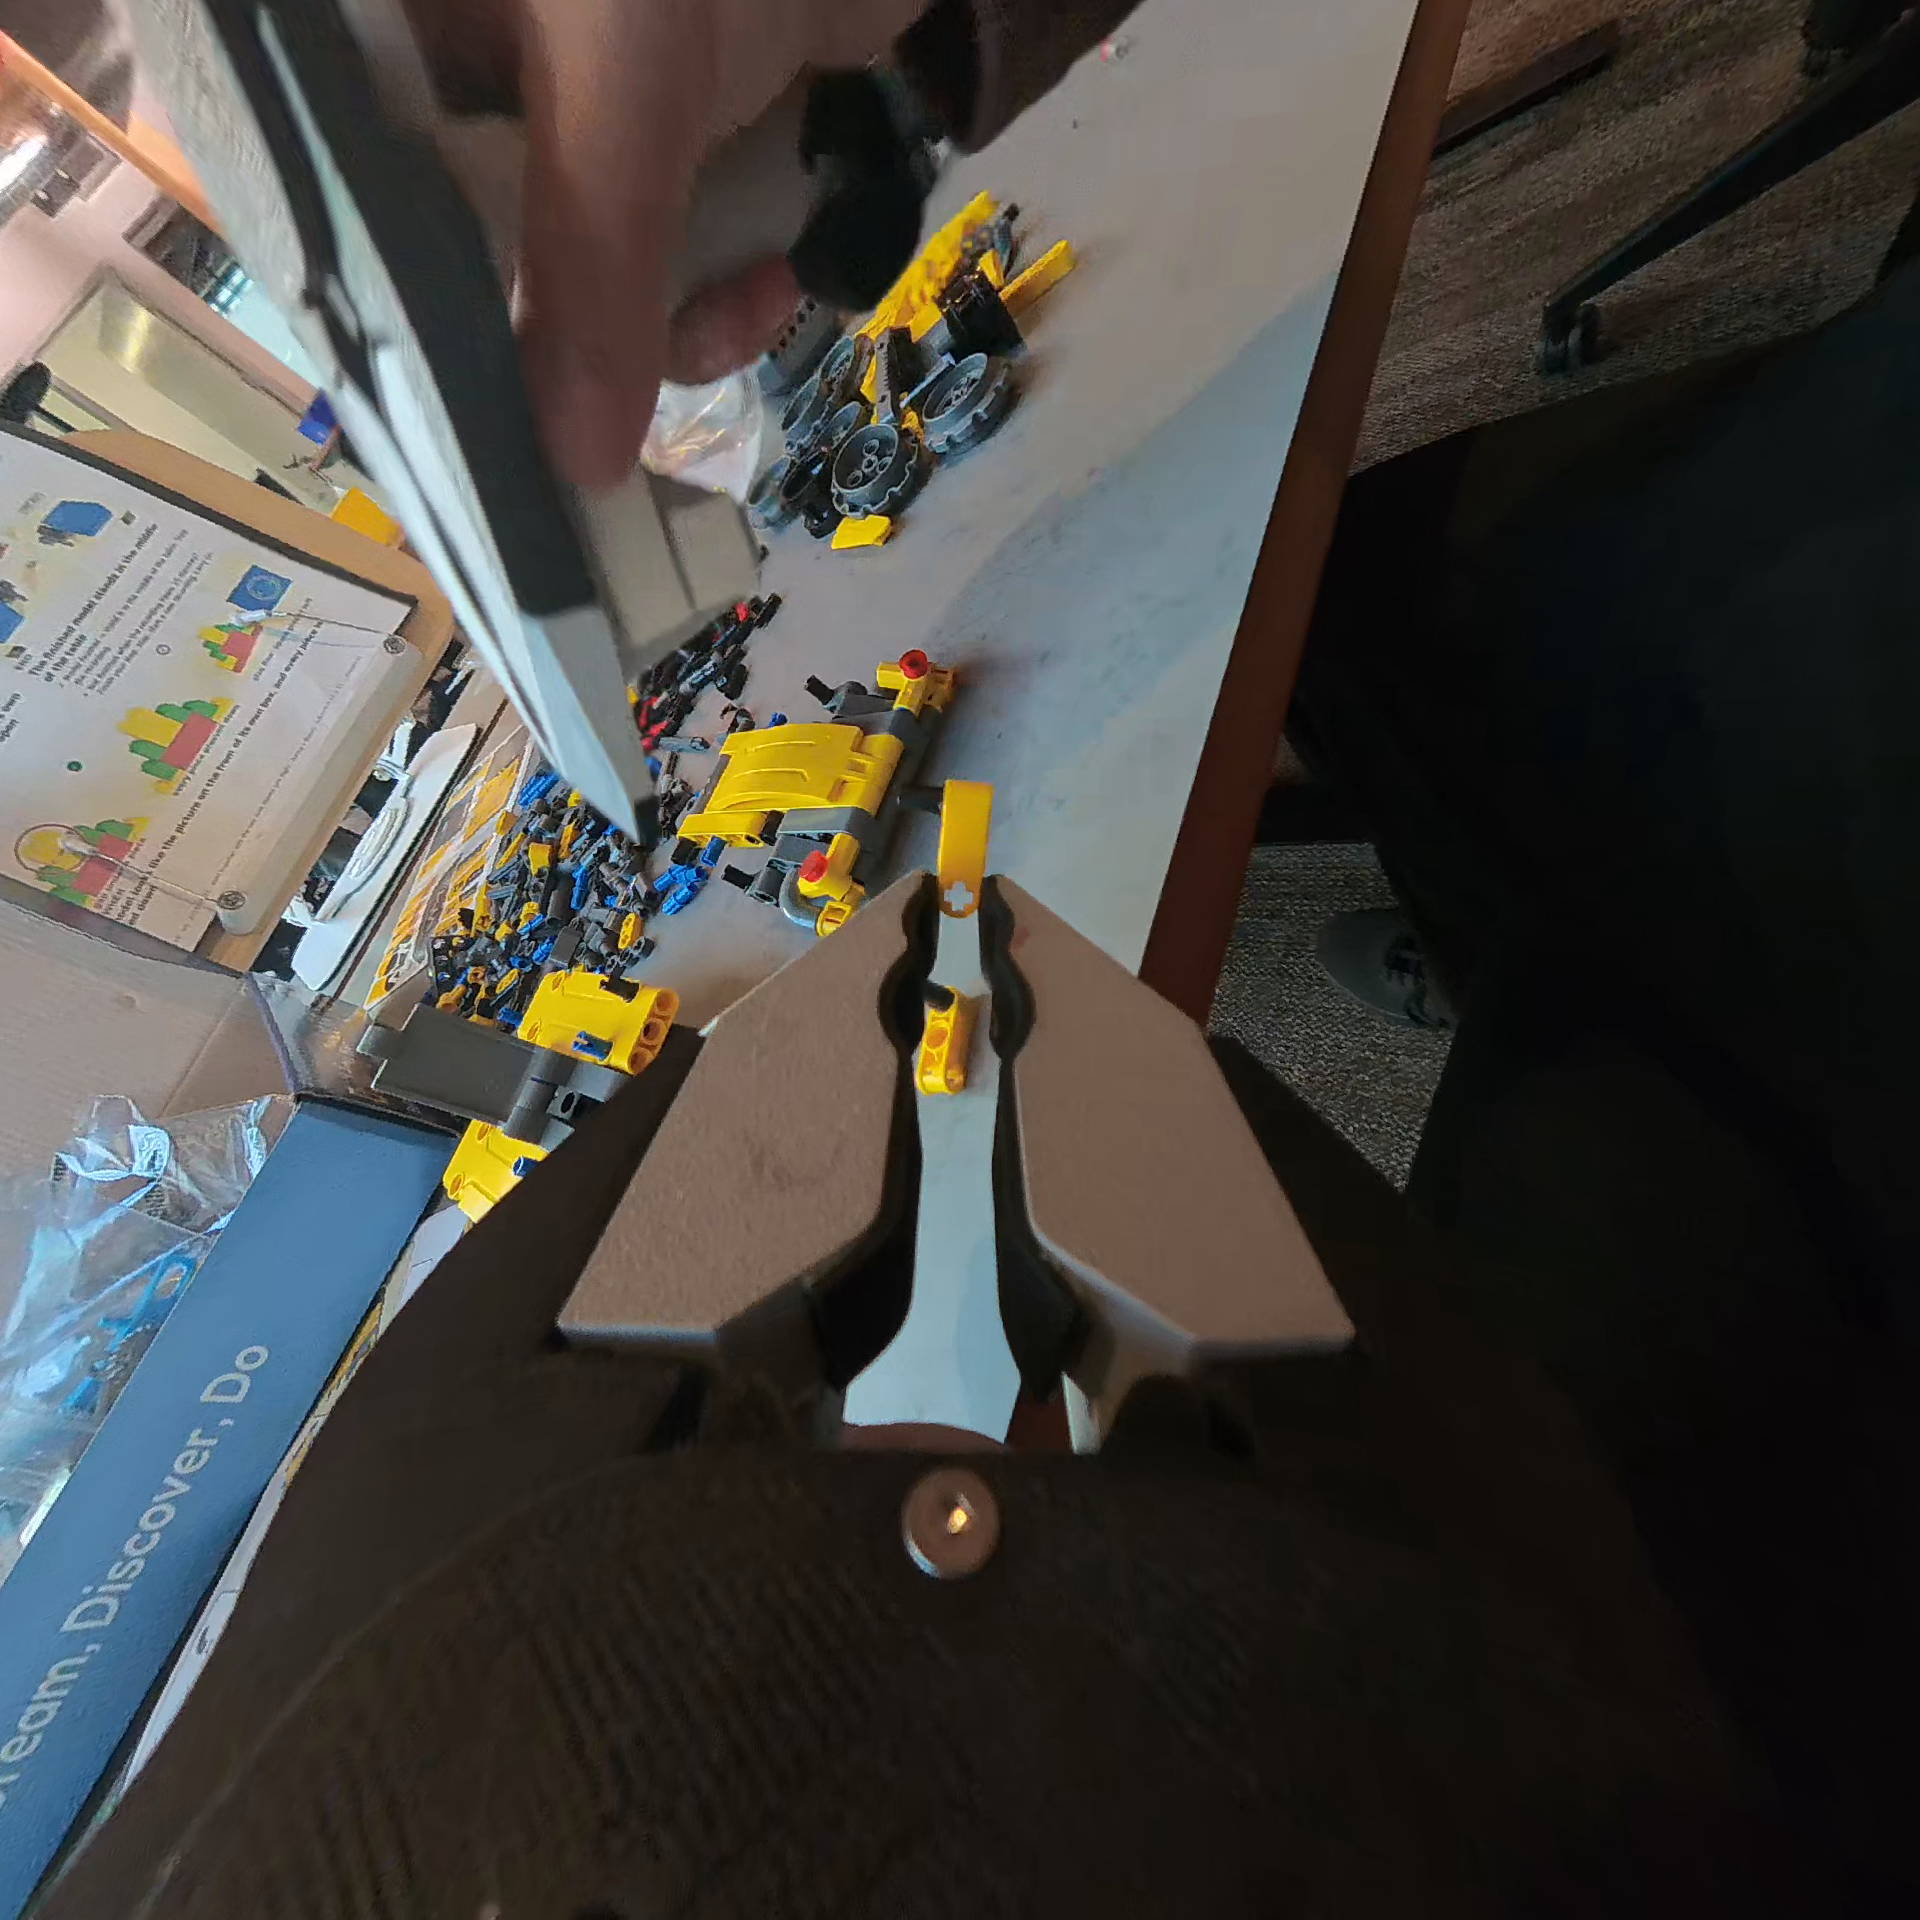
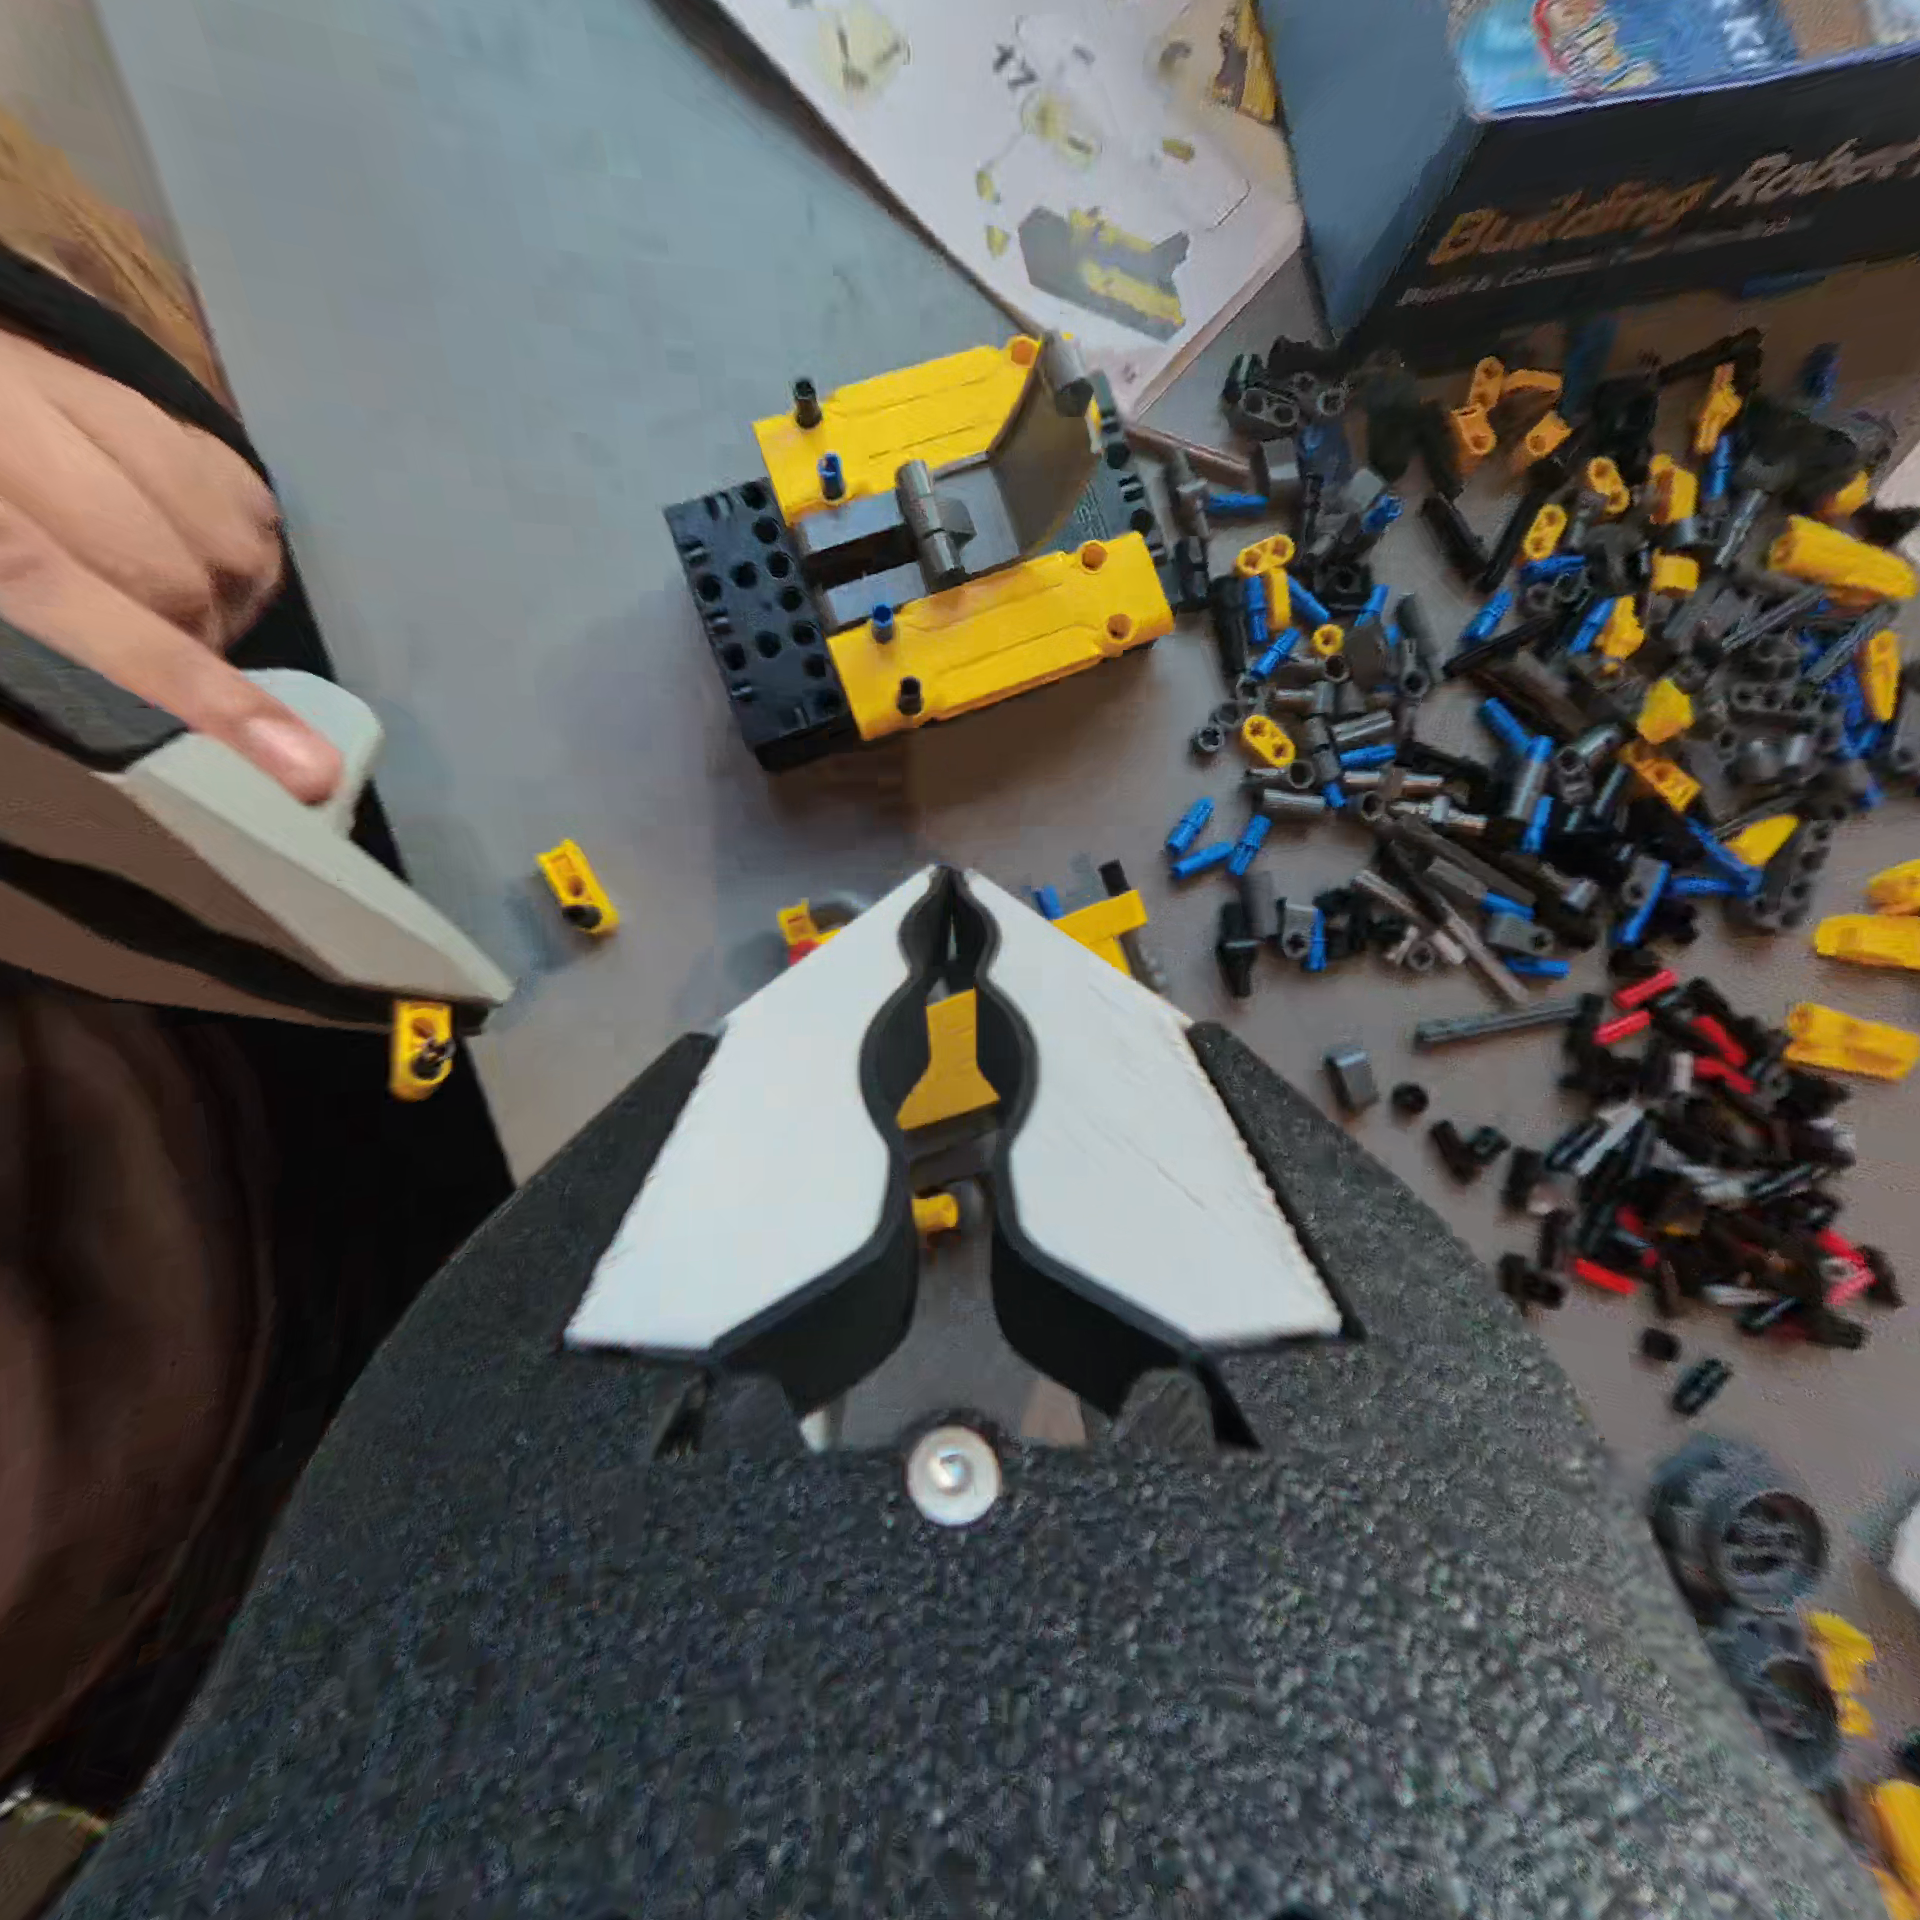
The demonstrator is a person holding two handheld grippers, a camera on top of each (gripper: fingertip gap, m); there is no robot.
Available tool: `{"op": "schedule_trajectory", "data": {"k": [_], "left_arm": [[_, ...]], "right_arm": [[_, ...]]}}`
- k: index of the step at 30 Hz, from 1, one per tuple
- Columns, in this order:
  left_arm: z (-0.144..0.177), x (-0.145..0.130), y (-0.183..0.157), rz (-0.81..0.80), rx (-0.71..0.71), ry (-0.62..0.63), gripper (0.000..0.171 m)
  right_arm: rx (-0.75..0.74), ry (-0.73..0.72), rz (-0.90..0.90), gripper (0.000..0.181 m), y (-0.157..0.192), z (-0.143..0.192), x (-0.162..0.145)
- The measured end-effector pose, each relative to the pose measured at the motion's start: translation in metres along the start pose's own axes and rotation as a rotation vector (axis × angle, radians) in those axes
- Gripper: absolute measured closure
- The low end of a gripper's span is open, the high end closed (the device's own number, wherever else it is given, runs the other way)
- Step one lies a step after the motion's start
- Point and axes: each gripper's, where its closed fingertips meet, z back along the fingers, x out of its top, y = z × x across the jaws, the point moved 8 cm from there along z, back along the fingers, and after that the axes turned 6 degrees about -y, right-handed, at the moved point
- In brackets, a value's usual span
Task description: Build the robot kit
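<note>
Because the small yellow plastic connector with a black pin (image 2: 421, 1049) is gripped only lightly by the left tongs (image 1: 961, 899), apparently past the grey bench (image 2: 520, 312) edge, it could be dropped floorward. The right tongs (image 2: 948, 883) are clenched, seemingly empty.

Grey tabletop (image 1: 1174, 436) w/ brown wood edge (image 1: 1309, 499) runs diagonally. Beyond it: mottled grey-brown carpet (image 1: 1621, 239), black chair leg w/ caster (image 1: 1569, 332). Far side of the room is bright, w/ a pale wall & wood trim (image 1: 94, 114). Near side is deep in shadow.
</note>
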Motion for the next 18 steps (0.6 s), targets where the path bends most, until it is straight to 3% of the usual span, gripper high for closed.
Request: {"op": "schedule_trajectory", "data": {"k": [4, 11, 15, 18], "left_arm": [[0.002, 0.0, 0.001, 0.008, 0.007, -0.003, 0.167], [0.002, -0.001, 0.0, 0.024, -0.006, -0.014, 0.167], [0.001, -0.002, 0.001, 0.034, 0.0, -0.013, 0.167], [0.002, -0.001, 0.003, 0.06, 0.012, -0.026, 0.167]], "right_arm": [[0.012, 0.138, 0.164, 0.181, 0.007, -0.03, 0.013], [-0.061, 0.394, 0.365, 0.181, 0.01, -0.039, -0.011], [-0.119, 0.353, 0.338, 0.181, 0.008, -0.022, -0.027], [-0.213, 0.204, 0.256, 0.181, 0.004, 0.005, -0.033]]}}
